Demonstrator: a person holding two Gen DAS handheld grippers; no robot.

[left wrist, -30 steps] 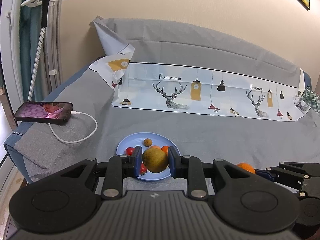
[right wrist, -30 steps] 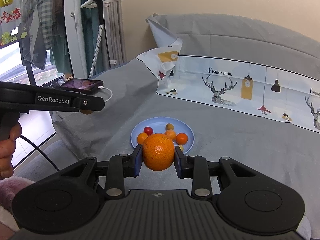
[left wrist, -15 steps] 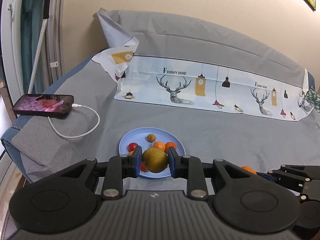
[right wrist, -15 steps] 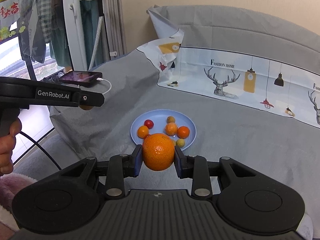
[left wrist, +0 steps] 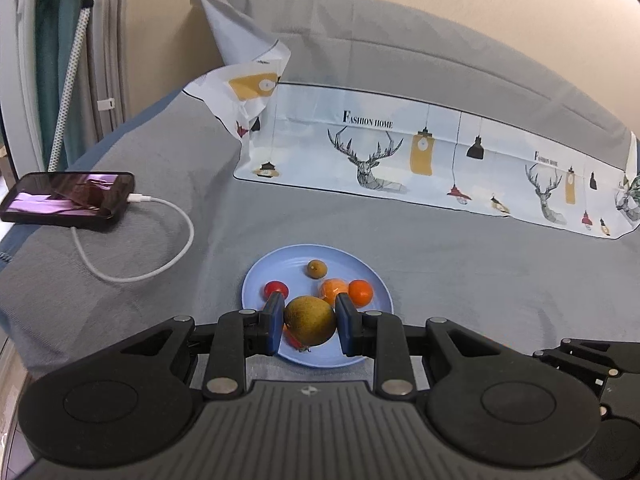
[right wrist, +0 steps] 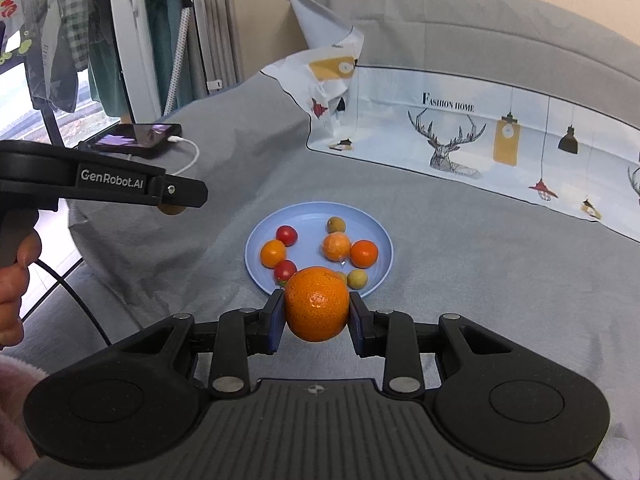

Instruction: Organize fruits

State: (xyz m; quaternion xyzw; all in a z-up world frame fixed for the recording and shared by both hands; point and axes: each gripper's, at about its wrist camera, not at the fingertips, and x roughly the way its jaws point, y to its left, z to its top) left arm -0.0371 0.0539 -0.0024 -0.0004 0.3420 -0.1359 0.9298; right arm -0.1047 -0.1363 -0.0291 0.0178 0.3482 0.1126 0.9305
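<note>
My left gripper (left wrist: 309, 322) is shut on a yellow-green round fruit (left wrist: 310, 321), held over the near part of a blue plate (left wrist: 256, 280). My right gripper (right wrist: 316, 312) is shut on a large orange (right wrist: 316, 303) just above the near rim of the same blue plate (right wrist: 308, 212). On the plate lie several small fruits: red tomatoes (right wrist: 286, 235), small oranges (right wrist: 364, 253) and brownish-green ones (right wrist: 357, 279). The left gripper (right wrist: 176, 194) also shows side-on at the left of the right wrist view, with a hand (right wrist: 16, 280) on its grip.
The plate rests on a grey bed cover (left wrist: 480, 272). A phone (left wrist: 68, 198) with a white charging cable (left wrist: 160, 256) lies at the left. A printed deer-pattern cloth (left wrist: 420, 160) runs along the back. The bed's left edge drops off beside a window and clothes rack (right wrist: 60, 40).
Both grippers have moved forward and down toward the plate, each still holding its fruit. The plate now looks larger and sits closer under the fingers.
</note>
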